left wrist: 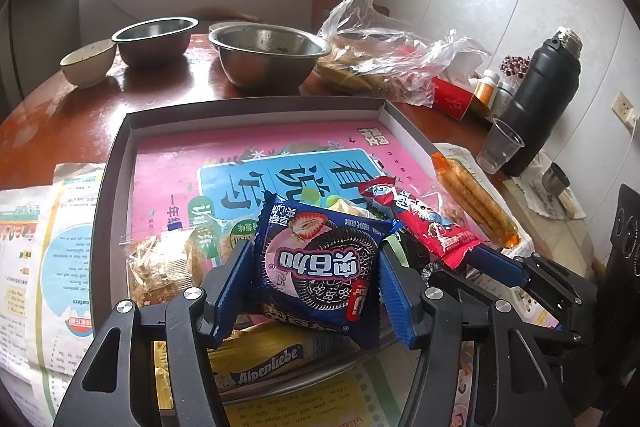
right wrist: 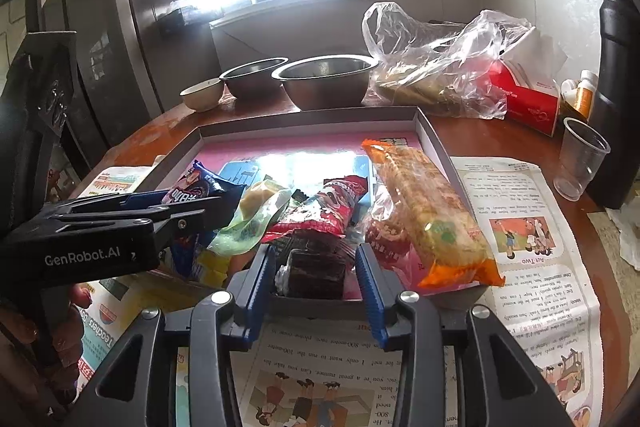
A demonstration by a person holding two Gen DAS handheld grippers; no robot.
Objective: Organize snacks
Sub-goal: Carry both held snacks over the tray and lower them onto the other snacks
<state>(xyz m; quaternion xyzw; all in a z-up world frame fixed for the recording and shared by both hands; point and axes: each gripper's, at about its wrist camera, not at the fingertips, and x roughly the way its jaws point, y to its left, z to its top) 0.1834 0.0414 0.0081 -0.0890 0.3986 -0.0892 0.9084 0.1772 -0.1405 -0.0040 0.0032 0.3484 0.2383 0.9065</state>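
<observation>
Your left gripper (left wrist: 316, 279) is clamped on the Oreo pack (left wrist: 320, 267) above the tray's (left wrist: 256, 109) near edge; your right gripper (right wrist: 316, 275) straddles a brown cake (right wrist: 316, 273), contact unclear. The slick wrapper could slip. The grippers sit close and may collide. The red pack (right wrist: 320, 211) and orange pack (right wrist: 432, 215) crowd the cake; bowls (left wrist: 268, 59) stand far.

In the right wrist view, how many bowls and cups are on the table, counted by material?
Steel bowls: 2
Ceramic bowl: 1
Clear plastic cup: 1
Total: 4
</observation>
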